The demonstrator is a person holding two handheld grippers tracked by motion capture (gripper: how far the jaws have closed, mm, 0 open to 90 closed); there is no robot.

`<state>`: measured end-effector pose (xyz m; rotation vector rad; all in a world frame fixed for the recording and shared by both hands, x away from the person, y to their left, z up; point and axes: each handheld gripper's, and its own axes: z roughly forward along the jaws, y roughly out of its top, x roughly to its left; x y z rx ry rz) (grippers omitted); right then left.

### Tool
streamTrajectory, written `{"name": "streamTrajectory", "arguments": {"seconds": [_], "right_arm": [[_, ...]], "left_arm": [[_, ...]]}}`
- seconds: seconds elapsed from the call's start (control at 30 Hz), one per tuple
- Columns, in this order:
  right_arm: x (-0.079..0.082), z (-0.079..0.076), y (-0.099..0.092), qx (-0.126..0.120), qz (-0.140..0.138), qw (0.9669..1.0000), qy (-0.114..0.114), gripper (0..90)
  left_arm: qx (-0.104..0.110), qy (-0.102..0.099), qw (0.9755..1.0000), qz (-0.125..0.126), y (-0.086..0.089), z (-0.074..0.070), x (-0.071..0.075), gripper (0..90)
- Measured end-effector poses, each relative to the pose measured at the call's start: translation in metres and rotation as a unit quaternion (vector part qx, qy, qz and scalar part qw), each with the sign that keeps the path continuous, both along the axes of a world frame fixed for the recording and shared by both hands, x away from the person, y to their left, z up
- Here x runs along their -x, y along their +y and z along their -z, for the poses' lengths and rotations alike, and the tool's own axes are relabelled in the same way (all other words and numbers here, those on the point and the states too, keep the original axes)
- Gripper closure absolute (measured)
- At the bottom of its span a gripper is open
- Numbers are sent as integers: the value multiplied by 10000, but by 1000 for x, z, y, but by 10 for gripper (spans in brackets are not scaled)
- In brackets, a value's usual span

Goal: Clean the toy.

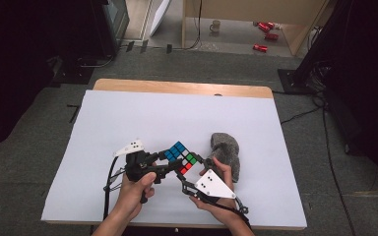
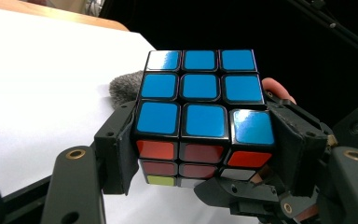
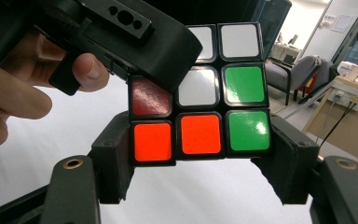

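Observation:
A scrambled Rubik's cube (image 1: 181, 157) is held above the white sheet, between both grippers. In the left gripper view its blue face (image 2: 200, 93) is turned up, and the left gripper (image 2: 205, 156) is shut on the layers below that face, a jaw pressing each side. In the right gripper view the right gripper (image 3: 200, 147) clamps the cube (image 3: 214, 107) on its lowest row of red and green tiles. The left gripper's black body (image 3: 135, 37) covers the cube's upper left corner there. In the high view the left gripper (image 1: 170, 164) and the right gripper (image 1: 189, 169) meet at the cube.
A grey woolly cloth (image 1: 226, 150) lies on the white sheet (image 1: 177, 113) just right of the cube, beside the right hand. The table's wooden far edge (image 1: 182, 87) borders grey floor. A mug (image 1: 215, 25) and red cans (image 1: 263, 29) lie far off.

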<state>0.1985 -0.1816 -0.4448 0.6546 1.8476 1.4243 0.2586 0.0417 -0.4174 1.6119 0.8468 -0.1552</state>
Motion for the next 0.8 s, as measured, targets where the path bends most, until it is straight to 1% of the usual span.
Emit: {"name": "streamTrajectory", "arguments": {"seconds": [0.07, 0.23, 0.27, 0.33, 0.4, 0.47, 0.5, 0.57, 0.63, 0.7, 0.73, 0.77, 0.8], "right_arm": [[0, -1, -1, -14, -40, 10000, 9, 348], [-2, -3, -8, -182, -138, 9996, 152, 349], [-3, -3, -10, -224, -183, 9994, 167, 349], [-3, -5, -14, -285, -280, 9989, 243, 349], [-4, -6, -16, -315, -435, 9981, 315, 349], [-5, -6, -19, -390, -537, 9969, 420, 349], [-6, -7, -21, -414, -569, 9965, 448, 349], [-7, -7, -25, -466, -638, 9956, 507, 349], [-8, -9, -29, -519, -744, 9943, 569, 349], [-8, -10, -32, -546, -858, 9929, 617, 349], [-8, -11, -33, -540, -910, 9924, 629, 349], [-9, -11, -35, -523, -976, 9917, 654, 348], [-9, -11, -36, -519, -1007, 9913, 672, 348]], "left_arm": [[66, -28, 9999, 97, 1, 1, -1, 333], [154, -241, 9993, 226, 6, 1, -3, 283], [173, -315, 9990, 258, 7, 0, -3, 270], [138, -509, 9980, 362, 9, -1, -3, 255], [63, -742, 9961, 467, 11, -2, -2, 242], [-19, -985, 9936, 548, 14, -3, -2, 230], [-36, -1045, 9929, 567, 15, -3, -2, 228], [-115, -1267, 9900, 615, 20, -2, -3, 226], [-152, -1402, 9876, 687, 25, -2, -4, 225], [-179, -1603, 9837, 797, 28, -2, -4, 240], [-218, -1730, 9808, 875, 30, -1, -4, 242], [-240, -1808, 9788, 931, 30, 0, -3, 249], [-296, -1902, 9758, 1034, 30, 1, -2, 259]]}}
